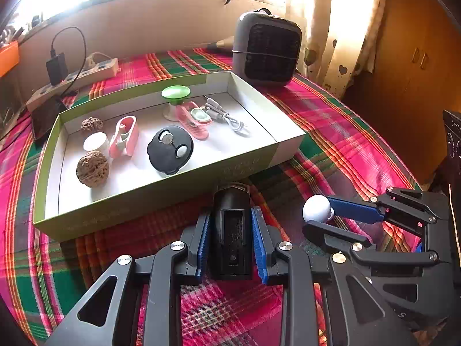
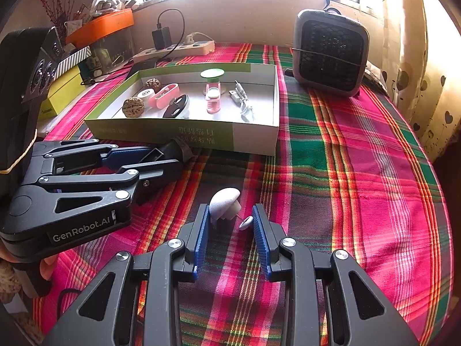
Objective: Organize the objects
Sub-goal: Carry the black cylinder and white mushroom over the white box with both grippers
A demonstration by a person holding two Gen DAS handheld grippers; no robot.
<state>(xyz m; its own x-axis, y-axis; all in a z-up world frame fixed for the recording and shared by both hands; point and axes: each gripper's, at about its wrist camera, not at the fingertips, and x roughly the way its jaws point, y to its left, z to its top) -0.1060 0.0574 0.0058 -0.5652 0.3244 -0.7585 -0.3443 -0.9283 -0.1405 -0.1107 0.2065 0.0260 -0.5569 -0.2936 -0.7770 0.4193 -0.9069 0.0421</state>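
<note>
A shallow green-and-white box (image 1: 161,190) (image 2: 253,141) lies on the plaid cloth and holds several small items: two walnuts, a white cap, a pink holder, a black disc (image 1: 170,150), a green-topped pink clip and a white cable. My left gripper (image 1: 232,225) (image 2: 170,151) is shut on a black cylindrical device (image 1: 230,230) just in front of the box's near wall. My right gripper (image 2: 229,216) (image 1: 322,216) is around a white mushroom-shaped object (image 2: 223,201) (image 1: 316,208); its left pad touches the object, and a gap shows at the right pad.
A grey fan heater (image 1: 266,49) (image 2: 331,53) stands behind the box at the right. A power strip (image 1: 75,79) (image 2: 175,50) with a black charger lies at the back left. A dark phone (image 1: 46,118) lies left of the box. Curtains and a wooden cabinet are at the right.
</note>
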